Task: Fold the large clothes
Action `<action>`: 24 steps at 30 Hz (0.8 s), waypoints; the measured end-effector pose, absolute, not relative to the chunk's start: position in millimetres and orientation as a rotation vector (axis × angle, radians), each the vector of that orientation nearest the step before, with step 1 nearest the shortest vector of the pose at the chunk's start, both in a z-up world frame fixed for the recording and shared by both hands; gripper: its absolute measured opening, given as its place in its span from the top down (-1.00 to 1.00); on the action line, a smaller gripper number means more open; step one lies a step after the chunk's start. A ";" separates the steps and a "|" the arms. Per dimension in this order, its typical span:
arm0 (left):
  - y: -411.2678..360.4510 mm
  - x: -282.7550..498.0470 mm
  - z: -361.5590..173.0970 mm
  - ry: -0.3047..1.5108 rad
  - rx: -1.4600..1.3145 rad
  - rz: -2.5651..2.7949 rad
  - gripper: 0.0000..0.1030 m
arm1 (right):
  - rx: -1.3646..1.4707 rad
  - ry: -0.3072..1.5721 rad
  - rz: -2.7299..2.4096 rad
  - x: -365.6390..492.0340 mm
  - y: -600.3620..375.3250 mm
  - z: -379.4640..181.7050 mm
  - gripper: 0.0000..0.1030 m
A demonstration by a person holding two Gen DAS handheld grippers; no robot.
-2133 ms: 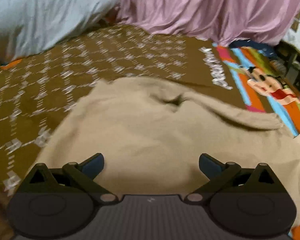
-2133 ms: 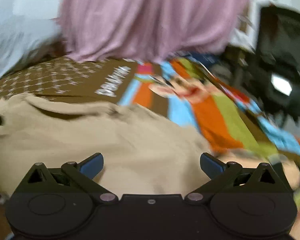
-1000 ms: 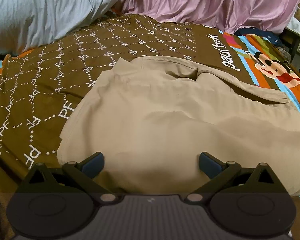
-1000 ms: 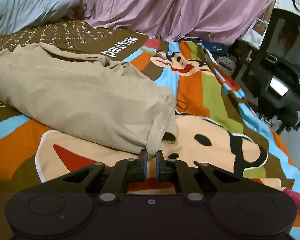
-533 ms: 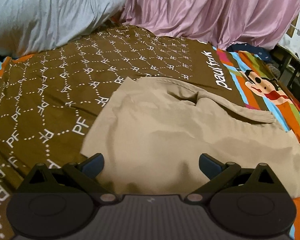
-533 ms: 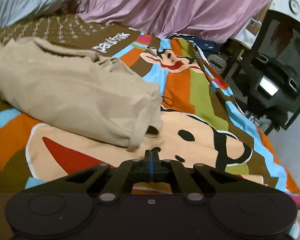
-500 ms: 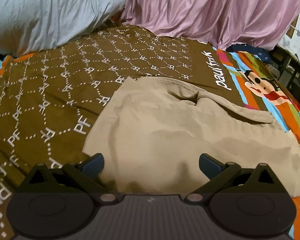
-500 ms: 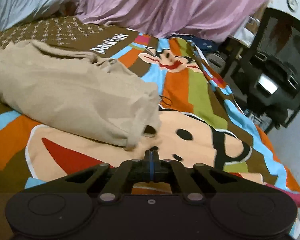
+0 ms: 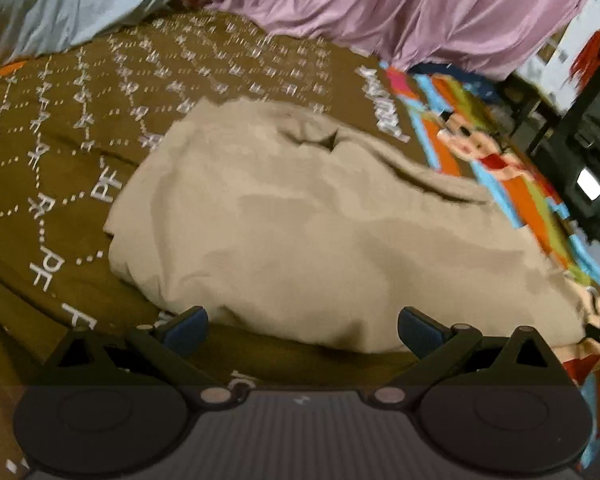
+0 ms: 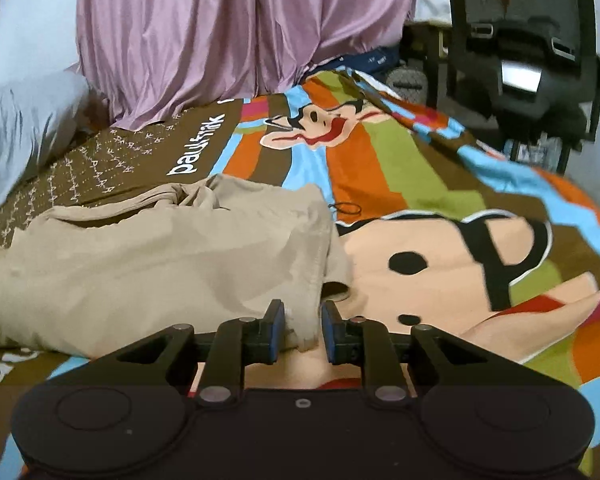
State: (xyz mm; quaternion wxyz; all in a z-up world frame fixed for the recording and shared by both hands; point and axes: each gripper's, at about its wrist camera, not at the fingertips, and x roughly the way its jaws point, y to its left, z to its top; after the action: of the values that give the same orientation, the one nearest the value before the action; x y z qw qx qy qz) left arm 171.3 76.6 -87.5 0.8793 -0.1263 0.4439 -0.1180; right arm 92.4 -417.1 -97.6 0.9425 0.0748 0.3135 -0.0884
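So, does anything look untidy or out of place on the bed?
Only the beige garment: it lies bunched and wrinkled, not flat, and its hem end hangs between the pads of the right gripper, which do not press on it. Nothing looks damaged.

The right gripper [image 10: 302,330] points down over a bed, its blue-padded jaws a small way apart after just opening. A hem corner of the beige garment [image 10: 152,256] hangs in the gap between them, with space on both sides. The garment lies bunched on the cartoon-monkey bedsheet [image 10: 452,264], across its brown patterned part and the striped part. Behind are a pink curtain [image 10: 228,28], a grey pillow [image 10: 24,120] at left and a black office chair [image 10: 520,40] at right.
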 end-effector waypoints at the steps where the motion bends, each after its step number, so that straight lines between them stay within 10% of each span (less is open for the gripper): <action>1: 76.0 173.5 -90.4 0.944 -0.263 -0.233 -0.99 | 0.129 0.644 -0.191 94.2 -415.8 -100.7 0.78; 24: 111.7 202.7 -122.9 0.929 -0.555 -0.106 -0.99 | -0.092 0.552 -0.179 129.7 -323.9 -78.8 0.69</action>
State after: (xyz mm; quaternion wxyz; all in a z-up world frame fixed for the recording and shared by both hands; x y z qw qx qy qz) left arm 202.7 111.7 -122.9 0.8559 -0.2640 0.4419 -0.0506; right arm 129.7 -323.9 -78.8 0.9571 -0.0456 0.2721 -0.0883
